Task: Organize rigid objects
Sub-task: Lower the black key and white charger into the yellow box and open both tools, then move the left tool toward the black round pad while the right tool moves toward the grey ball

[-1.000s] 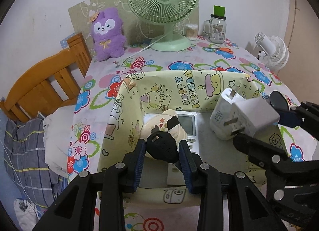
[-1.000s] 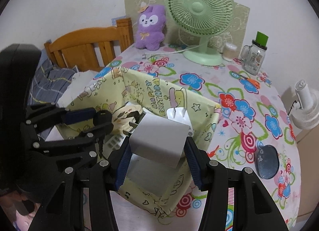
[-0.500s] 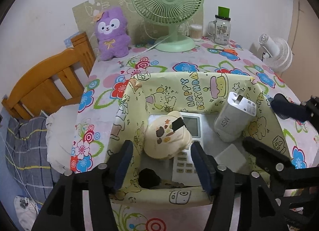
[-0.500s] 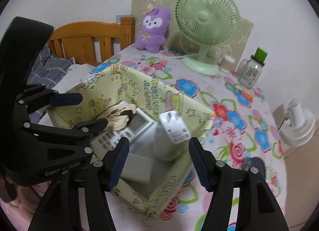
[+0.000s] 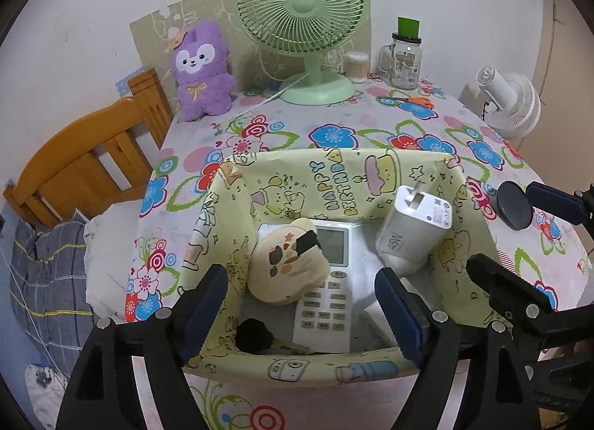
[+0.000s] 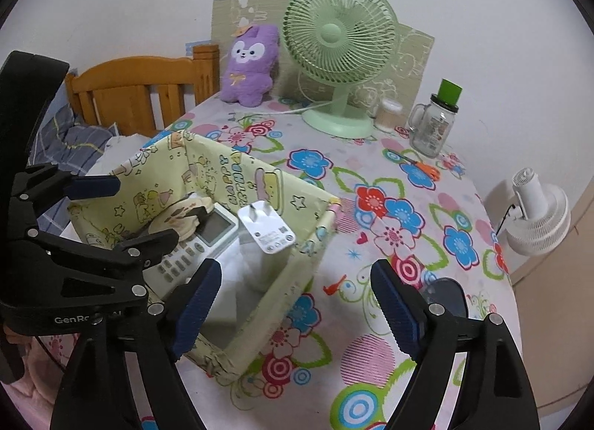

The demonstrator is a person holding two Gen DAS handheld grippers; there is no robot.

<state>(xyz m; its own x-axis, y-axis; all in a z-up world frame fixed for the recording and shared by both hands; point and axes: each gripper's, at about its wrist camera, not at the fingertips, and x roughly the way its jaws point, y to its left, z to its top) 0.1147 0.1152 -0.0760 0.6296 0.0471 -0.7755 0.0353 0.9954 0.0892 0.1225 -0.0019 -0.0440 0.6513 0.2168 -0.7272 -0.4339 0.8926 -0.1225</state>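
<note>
1. Releasing was the step in hand: left gripper (image 5: 300, 303) stood released, its jaws having just been opening, nothing between the pads. Right gripper (image 6: 293, 303) was likewise released, jaws just opened, nothing clamped.
2. Doing it well, my read: lift each gripper clear of the yellow box (image 5: 334, 173) before swinging sideways, since the left fingertips (image 5: 208, 292) sat at the near wall and could drag the soft-looking side.
3. Black key (image 5: 254, 335) lay on the box floor by the near wall, below the left gripper and toward its left finger, apart from the pads.
4. White charger (image 5: 414, 229) stood tilted against the right wall of the box, prongs up, beyond the left gripper's right finger. In the right wrist view the charger (image 6: 265, 240) was ahead of the right gripper's left finger, inside the box, not touched.
5. Remote control (image 5: 328, 289) lay flat on the box floor ahead of the left gripper, with a cream round item (image 5: 287, 266) resting on its upper left part.
6. Outward: a dark round object (image 6: 445, 296) sat on the floral tablecloth (image 6: 389, 229) outside the box, just beyond the right gripper's right finger. Likely next pick, judging by the task.
7. Risk: charger looked leaned, might topple if the box got nudged.
</note>
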